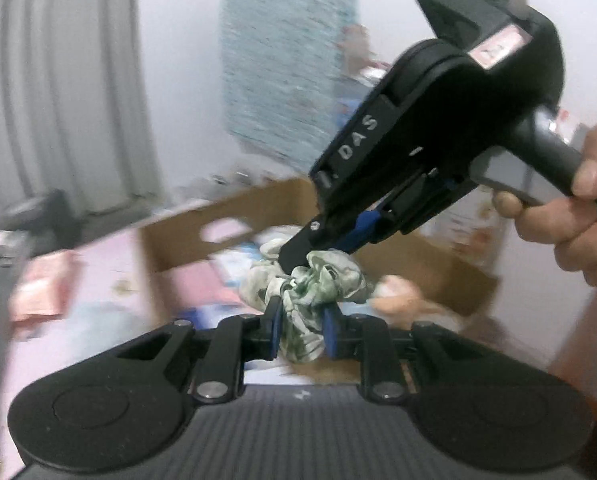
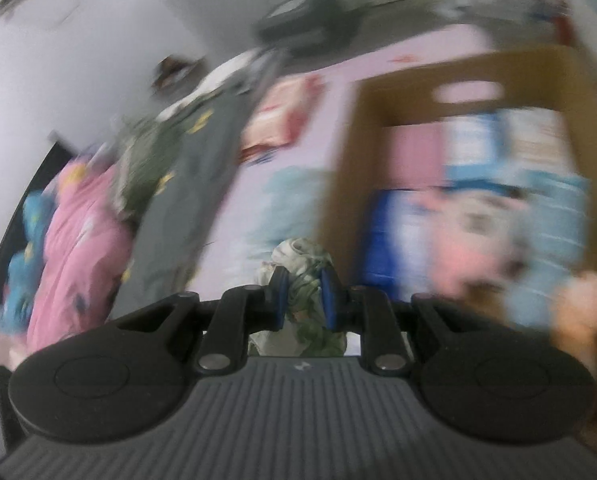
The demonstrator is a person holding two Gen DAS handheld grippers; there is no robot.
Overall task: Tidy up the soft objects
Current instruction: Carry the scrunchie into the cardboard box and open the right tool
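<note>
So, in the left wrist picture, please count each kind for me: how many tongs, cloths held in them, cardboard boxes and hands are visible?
Tongs: 2, the left tongs and the right tongs, both shut on the cloth
Green-and-white cloth: 1
Cardboard box: 1
Hand: 1
Total: 5

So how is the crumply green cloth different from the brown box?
The green-and-white cloth is soft, bunched and patterned; the cardboard box is stiff, flat-sided and plain brown. The cloth is small and pinched by both tongs, left and right; the box is far bigger, open-topped and untouched. Both look blurry.
</note>
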